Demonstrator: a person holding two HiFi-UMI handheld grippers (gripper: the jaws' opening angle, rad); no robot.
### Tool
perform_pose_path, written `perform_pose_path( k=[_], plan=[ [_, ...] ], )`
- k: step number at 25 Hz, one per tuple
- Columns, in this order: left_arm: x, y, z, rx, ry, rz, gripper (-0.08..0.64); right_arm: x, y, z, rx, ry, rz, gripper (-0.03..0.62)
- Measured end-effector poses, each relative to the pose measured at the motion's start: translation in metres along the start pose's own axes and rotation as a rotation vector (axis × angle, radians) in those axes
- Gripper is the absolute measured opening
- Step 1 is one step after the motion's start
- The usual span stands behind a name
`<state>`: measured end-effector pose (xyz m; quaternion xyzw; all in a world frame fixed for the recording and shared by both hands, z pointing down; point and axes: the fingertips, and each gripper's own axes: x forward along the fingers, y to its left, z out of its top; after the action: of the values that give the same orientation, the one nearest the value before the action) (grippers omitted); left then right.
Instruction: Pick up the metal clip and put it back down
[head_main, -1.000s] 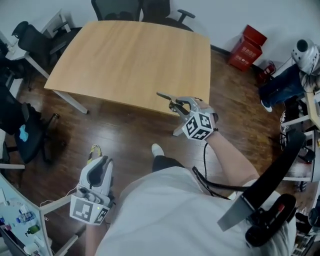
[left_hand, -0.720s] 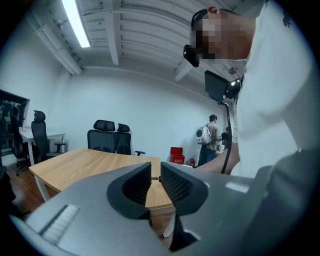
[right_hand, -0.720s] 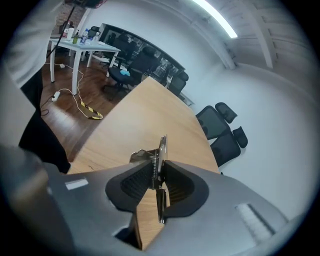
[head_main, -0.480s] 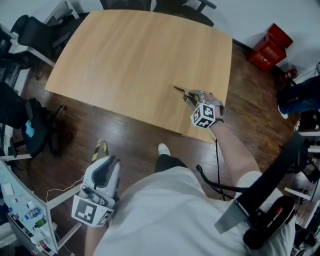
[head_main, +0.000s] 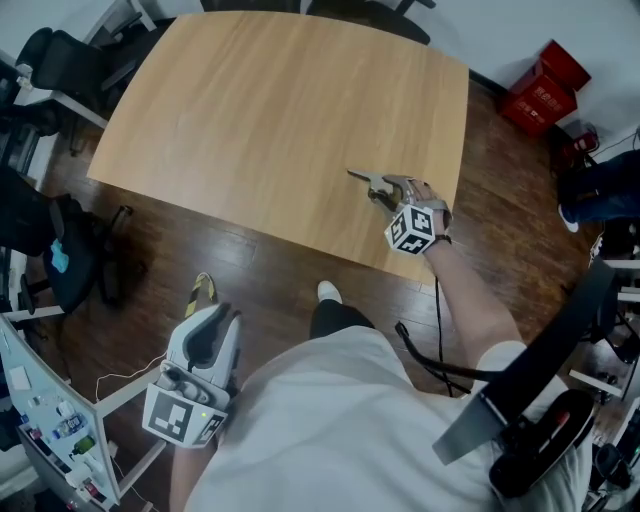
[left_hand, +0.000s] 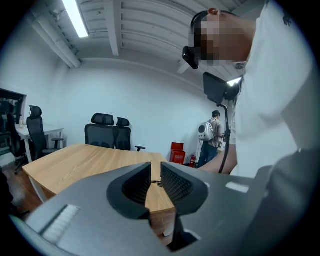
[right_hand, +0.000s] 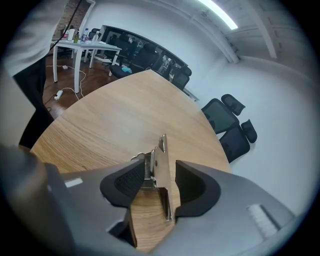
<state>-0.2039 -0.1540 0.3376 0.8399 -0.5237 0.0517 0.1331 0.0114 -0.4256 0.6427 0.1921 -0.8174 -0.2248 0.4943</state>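
Note:
The metal clip (head_main: 368, 182) lies on the wooden table (head_main: 270, 110) near its front right edge. My right gripper (head_main: 386, 193) is down at the table with the clip (right_hand: 160, 167) standing on edge between its jaws. Those jaws are opening: the left pad (right_hand: 131, 181) is against the clip's spring side, and a gap shows between the clip and the right pad (right_hand: 195, 186). My left gripper (head_main: 205, 325) hangs low at the person's side, off the table, over the floor. In the left gripper view its jaws (left_hand: 155, 181) stand together with only a thin slit and nothing in them.
Black office chairs (head_main: 60, 70) stand left of and behind the table. Red crates (head_main: 552, 82) sit on the dark wood floor at the back right. A shoe (head_main: 328, 292) is just below the table's front edge. More desks and chairs (right_hand: 130, 50) line the far wall.
A second ago the right gripper carried the clip at the table's front edge. It has since moved inward over the table and come down, and its jaws have parted from the clip.

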Motion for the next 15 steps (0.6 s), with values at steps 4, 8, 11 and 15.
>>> perform_pose_path(
  k=[4,8,11,15],
  plan=[
    [-0.015,0.002,-0.003,0.034,-0.025,-0.013,0.049,-0.018,-0.005,0.013,0.03,-0.017,-0.034,0.201],
    [-0.036,-0.003,-0.004,0.045,-0.056,-0.028,0.049,-0.056,-0.004,0.037,0.091,-0.06,-0.086,0.203],
    [-0.057,-0.007,-0.01,0.054,-0.077,-0.05,0.049,-0.091,0.004,0.059,0.137,-0.092,-0.136,0.204],
    [-0.087,-0.015,-0.019,0.064,-0.091,-0.072,0.049,-0.143,0.03,0.093,0.167,-0.145,-0.18,0.202]
  ],
)
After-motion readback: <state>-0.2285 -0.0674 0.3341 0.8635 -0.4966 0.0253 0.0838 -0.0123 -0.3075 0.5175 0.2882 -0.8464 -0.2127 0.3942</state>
